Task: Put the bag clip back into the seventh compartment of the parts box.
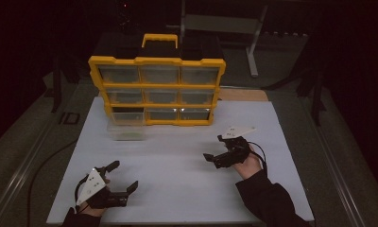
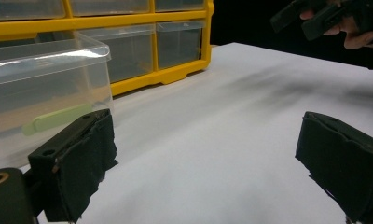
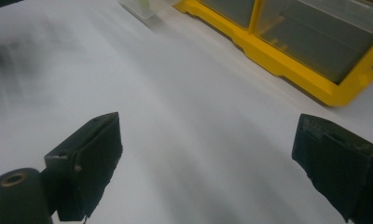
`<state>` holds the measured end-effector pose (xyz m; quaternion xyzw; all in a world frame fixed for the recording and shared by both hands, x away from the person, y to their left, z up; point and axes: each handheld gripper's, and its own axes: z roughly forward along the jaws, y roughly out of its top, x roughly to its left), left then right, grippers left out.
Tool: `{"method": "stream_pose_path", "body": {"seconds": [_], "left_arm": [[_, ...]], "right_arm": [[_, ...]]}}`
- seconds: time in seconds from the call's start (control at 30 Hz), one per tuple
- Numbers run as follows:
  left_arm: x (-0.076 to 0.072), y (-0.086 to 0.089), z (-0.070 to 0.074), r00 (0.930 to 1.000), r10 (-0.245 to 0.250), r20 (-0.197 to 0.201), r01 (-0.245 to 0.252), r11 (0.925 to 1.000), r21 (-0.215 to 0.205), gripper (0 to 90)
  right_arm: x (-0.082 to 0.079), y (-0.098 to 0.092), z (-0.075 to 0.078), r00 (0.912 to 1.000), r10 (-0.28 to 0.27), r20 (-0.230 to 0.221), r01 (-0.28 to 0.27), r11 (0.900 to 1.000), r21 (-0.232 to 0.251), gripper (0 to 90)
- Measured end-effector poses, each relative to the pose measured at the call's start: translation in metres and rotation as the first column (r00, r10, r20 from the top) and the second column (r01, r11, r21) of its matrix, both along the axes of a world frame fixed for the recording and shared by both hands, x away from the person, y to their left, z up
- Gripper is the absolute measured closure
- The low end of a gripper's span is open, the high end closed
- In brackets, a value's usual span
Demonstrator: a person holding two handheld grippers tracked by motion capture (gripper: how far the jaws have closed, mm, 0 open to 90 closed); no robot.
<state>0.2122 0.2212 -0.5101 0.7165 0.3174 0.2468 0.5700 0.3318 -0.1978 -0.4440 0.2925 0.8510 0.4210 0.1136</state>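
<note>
Both grippers are over the white table, nothing held in either.

Left gripper: my fingers are spread wide, empty. It sits well in front of the cabinet, toward my side of the table. In the left gripper view the two padded fingers stand far apart with bare table between them.

Right gripper: fingers also wide apart, empty. It hangs in front of the cabinet's right end, nearer to it than the left gripper is. The right gripper view shows one finger at each side with only table between.

Drawer: clear plastic, pulled out of the cabinet and resting on the table just in front of the cabinet's lower left slot, which shows dark. A pale green piece lies inside the drawer. The drawer is the thing nearest my left gripper, but apart from it; no contact.

Cabinet: yellow frame, three rows of clear drawers, standing upright at the far edge of the table.
</note>
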Motion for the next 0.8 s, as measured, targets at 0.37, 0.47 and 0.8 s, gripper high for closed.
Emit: {"method": "stream_pose_path", "body": {"seconds": [0.37, 0.47, 0.8], "left_arm": [[0.000, 0.000, 0.000, 1.0000, 0.000, 0.000, 0.000, 1.0000, 0.000, 4.7], [0.000, 0.000, 0.000, 1.0000, 0.000, 0.000, 0.000, 1.0000, -0.001, 4.7], [0.000, 0.000, 0.000, 1.0000, -0.002, 0.002, 0.002, 1.0000, 0.000, 4.7]], "right_arm": [[-0.025, -0.020, -0.012, 0.9984, -0.041, 0.040, 0.041, 0.999, 0.014, 8.3], [-0.031, -0.026, -0.014, 0.9965, -0.055, 0.063, 0.053, 0.998, 0.033, 8.3], [-0.046, -0.045, -0.023, 0.9930, -0.099, 0.064, 0.096, 0.994, 0.047, 8.3]]}}
